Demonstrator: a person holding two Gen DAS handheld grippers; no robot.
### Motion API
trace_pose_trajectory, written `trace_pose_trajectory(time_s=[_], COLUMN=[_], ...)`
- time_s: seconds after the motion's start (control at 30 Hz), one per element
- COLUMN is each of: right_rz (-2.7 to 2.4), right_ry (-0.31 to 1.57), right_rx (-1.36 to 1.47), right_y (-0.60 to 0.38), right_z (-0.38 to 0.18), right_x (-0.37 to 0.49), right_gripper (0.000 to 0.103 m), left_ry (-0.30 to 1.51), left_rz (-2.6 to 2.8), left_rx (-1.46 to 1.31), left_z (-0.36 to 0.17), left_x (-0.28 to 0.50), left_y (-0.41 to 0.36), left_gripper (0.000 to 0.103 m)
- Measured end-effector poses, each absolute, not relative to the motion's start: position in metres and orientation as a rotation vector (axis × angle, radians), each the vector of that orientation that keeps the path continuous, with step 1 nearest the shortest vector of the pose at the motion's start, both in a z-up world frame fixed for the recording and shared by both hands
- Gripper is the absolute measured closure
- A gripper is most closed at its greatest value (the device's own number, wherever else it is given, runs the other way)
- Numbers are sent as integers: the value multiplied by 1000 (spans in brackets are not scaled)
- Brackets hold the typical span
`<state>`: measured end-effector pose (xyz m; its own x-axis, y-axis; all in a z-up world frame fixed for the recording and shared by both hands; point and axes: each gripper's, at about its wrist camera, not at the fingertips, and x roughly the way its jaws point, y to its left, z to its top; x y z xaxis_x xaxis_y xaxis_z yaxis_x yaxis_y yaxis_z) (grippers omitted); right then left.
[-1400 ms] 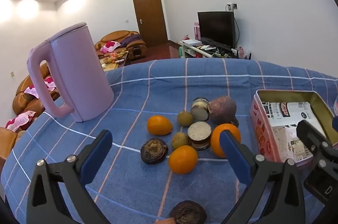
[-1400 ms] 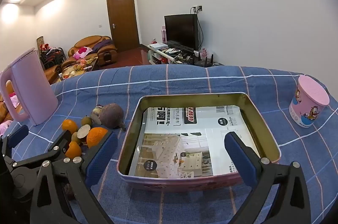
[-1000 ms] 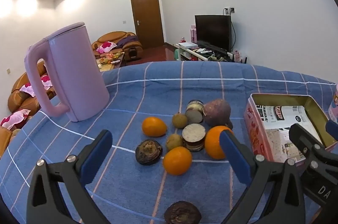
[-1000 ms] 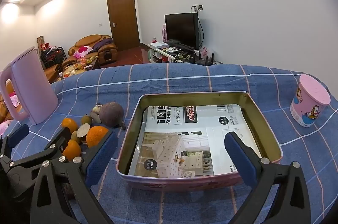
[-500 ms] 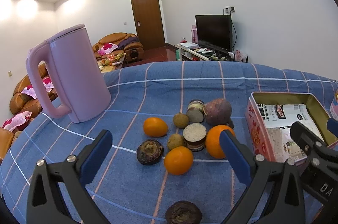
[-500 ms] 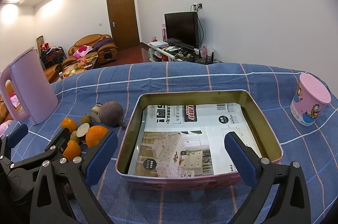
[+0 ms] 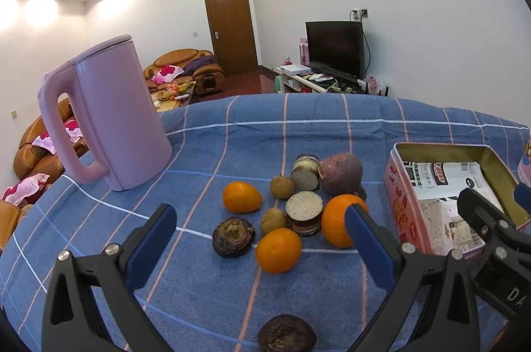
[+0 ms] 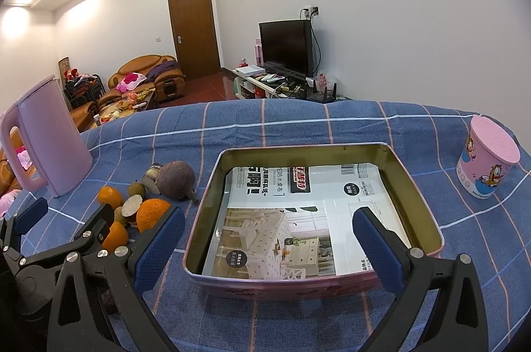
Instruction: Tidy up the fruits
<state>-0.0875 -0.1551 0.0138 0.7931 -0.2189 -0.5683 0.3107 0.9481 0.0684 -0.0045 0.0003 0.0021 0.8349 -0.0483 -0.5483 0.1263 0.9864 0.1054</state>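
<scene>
Barely any change over the last second and a half: same framing of the fruit pile in the left wrist view, only a slight easing back and then a settling; same framing in the right wrist view, apart from a faint drift. Left hand-held gripper (image 7: 257, 221) spread wide, holding nothing, hovering low above the cloth (image 7: 298, 133) with the pile ahead between its fingers. Right hand-held gripper (image 8: 267, 219) likewise wide apart and empty, poised over the near edge of the tin (image 8: 298, 285). Nothing yet in the tin but a printed sheet (image 8: 298, 219). All fruit out on the cloth, just left of the tin: near orange (image 7: 278, 249), left orange (image 7: 241, 196), right orange (image 7: 338, 219), purple round one (image 7: 341, 173), two small brown ones (image 7: 282, 186), two cut pieces (image 7: 304, 212), a dark wrinkled one (image 7: 233, 236) and another (image 7: 286, 337) at the bottom edge. Kettle (image 7: 109, 119) well to the left, pink cup (image 8: 486, 166) well to the right of the tin. Probably a pause before the first pick, so the sorting not begun. Likely next: lower the left one onto the near orange and close gently; round, smooth, apt to roll.
</scene>
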Motion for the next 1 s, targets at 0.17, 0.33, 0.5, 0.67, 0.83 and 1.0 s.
trace_pose_trajectory(time_s=[0.17, 0.33, 0.5, 0.67, 0.83, 1.0], right_rz=[-280, -278, -277, -274, -270, -263], right_ry=[588, 583, 581, 580, 578, 575], right_rx=[163, 165, 163, 161, 163, 164], right_y=[-156, -156, -156, -155, -155, -155], right_z=[15, 16, 18, 18, 18, 19], right_x=[-88, -90, -91, -91, -91, -92], right_gripper=[1, 1, 1, 1, 1, 1], left_ry=[578, 576, 579, 584, 581, 589], left_rz=[-94, -95, -95, -98, -100, -103], left_rx=[140, 149, 148, 146, 152, 135], left_z=[2, 1, 0, 0, -1, 0], left_x=[-5, -4, -5, -4, -4, -4], left_y=[0, -1, -1, 0, -1, 2], left_gripper=[0, 0, 0, 0, 0, 0])
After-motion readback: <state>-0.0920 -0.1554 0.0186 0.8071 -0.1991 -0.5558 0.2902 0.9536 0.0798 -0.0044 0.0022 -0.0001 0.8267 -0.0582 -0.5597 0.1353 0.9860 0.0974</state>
